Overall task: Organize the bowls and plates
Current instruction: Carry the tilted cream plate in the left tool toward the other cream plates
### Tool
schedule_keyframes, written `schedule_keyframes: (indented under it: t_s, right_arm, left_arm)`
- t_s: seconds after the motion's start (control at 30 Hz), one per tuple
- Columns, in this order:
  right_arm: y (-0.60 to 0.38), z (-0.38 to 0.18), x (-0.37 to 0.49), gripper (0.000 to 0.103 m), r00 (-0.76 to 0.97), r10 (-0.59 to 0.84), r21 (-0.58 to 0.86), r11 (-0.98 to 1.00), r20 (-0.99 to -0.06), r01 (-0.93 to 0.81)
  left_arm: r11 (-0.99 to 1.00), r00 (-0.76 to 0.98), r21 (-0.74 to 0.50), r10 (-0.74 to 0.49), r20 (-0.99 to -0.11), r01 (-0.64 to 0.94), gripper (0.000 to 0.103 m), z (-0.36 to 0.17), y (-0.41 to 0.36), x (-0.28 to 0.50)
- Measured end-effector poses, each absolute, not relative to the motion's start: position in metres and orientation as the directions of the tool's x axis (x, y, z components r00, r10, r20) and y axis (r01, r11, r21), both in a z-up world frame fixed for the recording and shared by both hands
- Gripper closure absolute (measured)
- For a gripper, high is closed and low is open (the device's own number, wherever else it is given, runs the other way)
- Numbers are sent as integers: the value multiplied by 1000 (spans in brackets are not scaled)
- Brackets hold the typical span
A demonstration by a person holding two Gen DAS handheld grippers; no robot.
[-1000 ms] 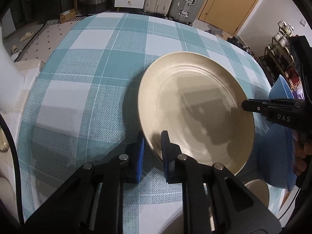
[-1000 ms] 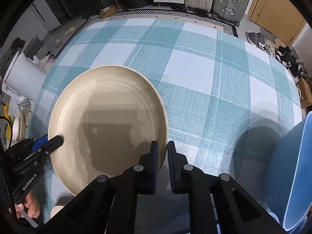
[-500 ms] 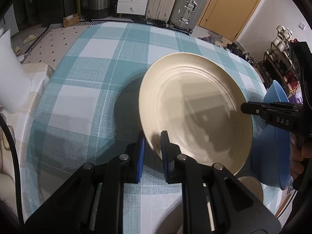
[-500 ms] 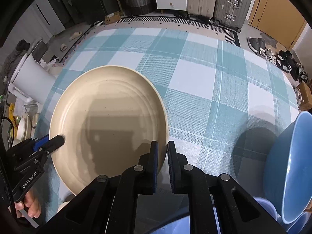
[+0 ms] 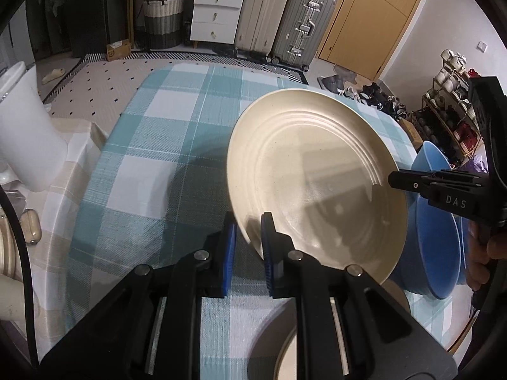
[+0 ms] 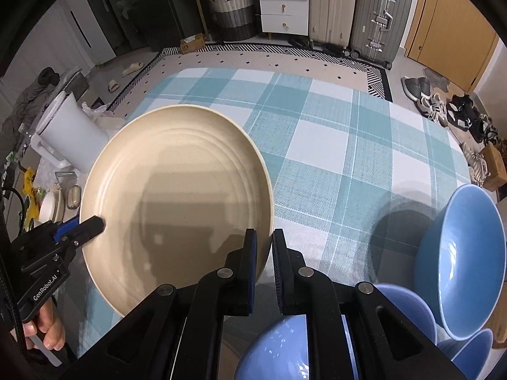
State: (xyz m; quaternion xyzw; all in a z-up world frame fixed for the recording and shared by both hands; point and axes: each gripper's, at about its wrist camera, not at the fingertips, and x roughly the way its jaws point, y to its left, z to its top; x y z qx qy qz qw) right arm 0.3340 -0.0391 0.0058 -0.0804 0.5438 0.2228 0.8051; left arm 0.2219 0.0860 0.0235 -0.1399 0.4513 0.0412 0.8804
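A large cream plate (image 5: pixel 317 174) is held in the air above the checked tablecloth (image 5: pixel 164 145), tilted. My left gripper (image 5: pixel 248 237) is shut on its near left rim. My right gripper (image 6: pixel 264 253) is shut on the opposite rim of the same plate (image 6: pixel 177 190). Each gripper shows in the other's view: the right one (image 5: pixel 396 179) and the left one (image 6: pixel 95 224). Blue bowls (image 6: pixel 459 259) sit at the right, one more (image 6: pixel 279 348) under my right gripper. A blue bowl (image 5: pixel 437 247) lies behind the plate in the left wrist view.
A cream dish (image 5: pixel 291 357) lies under my left gripper. A white jug (image 6: pixel 73 133) stands on a side surface to the left with small clutter. Suitcases (image 6: pixel 380 9), drawers (image 6: pixel 282 3) and a basket stand on the floor beyond the table.
Both grippers have lifted the plate higher above the table and kept their hold. More of the room and of the blue bowls has come into view.
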Motion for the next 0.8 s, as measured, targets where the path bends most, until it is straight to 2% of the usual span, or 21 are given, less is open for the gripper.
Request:
schedule_keyframes:
  t_s: [0.8]
  right_arm:
    - [-63, 45, 266, 93, 368, 308, 131, 891, -877, -434]
  left_arm:
    - [965, 633, -215, -74, -771, -150, 90, 65, 58, 155]
